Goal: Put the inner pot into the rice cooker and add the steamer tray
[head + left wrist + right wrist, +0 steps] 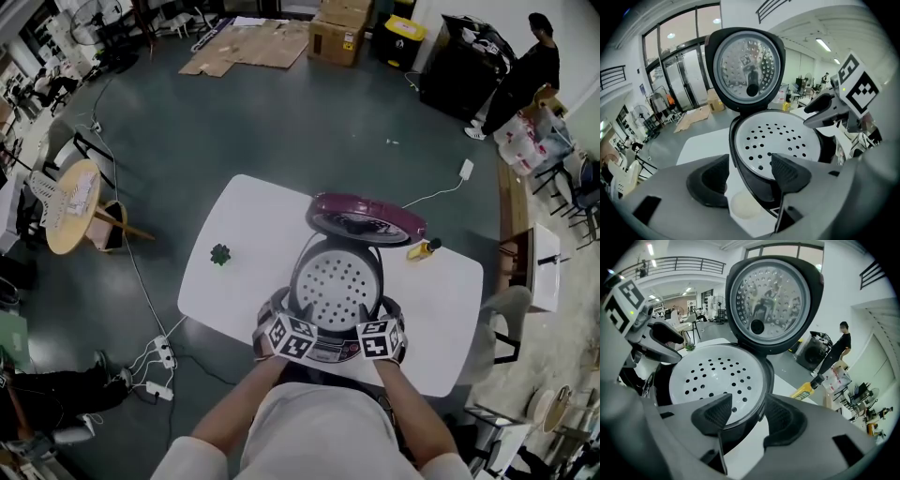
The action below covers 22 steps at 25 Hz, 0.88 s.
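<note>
The rice cooker [281,309] stands at the near edge of the white table [244,234] with its lid [366,217] swung up. A white perforated steamer tray [336,283] sits in its mouth and hides whatever lies below. In the left gripper view the tray [780,138] fills the cooker under the raised lid [745,70]. My left gripper [750,165] is open, its jaws straddling the cooker's near-left rim without pressing it. My right gripper [749,404] is open too, straddling the tray [712,376] and rim on the near-right side. Both grippers [300,319] [368,319] flank the cooker's front.
A yellow bottle [423,249] lies on the table right of the lid. A small green object [220,254] sits at the table's left. A cable runs to a power strip [161,354] on the floor. A person [525,70] stands far back right.
</note>
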Each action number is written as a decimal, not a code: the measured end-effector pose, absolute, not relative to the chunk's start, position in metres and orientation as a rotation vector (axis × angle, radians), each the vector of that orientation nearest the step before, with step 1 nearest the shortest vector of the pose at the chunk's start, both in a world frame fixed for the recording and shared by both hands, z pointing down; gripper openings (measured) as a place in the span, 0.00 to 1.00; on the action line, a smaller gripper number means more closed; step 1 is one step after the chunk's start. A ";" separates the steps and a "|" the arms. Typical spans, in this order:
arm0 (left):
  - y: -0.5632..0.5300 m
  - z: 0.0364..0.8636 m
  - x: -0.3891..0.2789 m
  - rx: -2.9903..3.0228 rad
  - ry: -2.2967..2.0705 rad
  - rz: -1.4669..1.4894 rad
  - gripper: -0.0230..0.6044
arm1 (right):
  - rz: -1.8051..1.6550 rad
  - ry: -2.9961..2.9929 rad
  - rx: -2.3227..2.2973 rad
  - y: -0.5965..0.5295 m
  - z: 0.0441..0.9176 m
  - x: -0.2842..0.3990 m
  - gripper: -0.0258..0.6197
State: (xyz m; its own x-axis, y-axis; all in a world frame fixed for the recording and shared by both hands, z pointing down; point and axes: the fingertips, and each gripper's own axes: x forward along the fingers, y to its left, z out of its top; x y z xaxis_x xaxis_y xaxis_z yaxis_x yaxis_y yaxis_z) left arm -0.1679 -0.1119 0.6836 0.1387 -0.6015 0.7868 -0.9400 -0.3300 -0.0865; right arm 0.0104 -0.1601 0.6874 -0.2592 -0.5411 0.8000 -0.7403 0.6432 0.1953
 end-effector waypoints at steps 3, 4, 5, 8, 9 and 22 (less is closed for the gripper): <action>-0.111 0.667 -0.168 2.047 -1.458 0.988 0.47 | 0.280 -1.961 1.055 -0.159 0.671 0.009 0.39; -0.111 0.662 -0.168 2.063 -1.453 0.972 0.46 | 0.286 -1.968 1.073 -0.158 0.665 0.009 0.38; -0.110 0.657 -0.169 2.078 -1.449 0.956 0.45 | 0.291 -1.976 1.093 -0.157 0.659 0.009 0.37; -0.113 0.645 -0.170 2.130 -1.437 0.917 0.42 | 0.298 -1.995 1.161 -0.154 0.644 0.011 0.35; -0.113 0.640 -0.169 2.149 -1.432 0.905 0.41 | 0.300 -2.000 1.182 -0.152 0.639 0.013 0.35; -0.086 0.585 -0.153 2.247 -1.459 0.744 0.24 | 0.237 -2.203 1.244 -0.116 0.562 0.019 0.15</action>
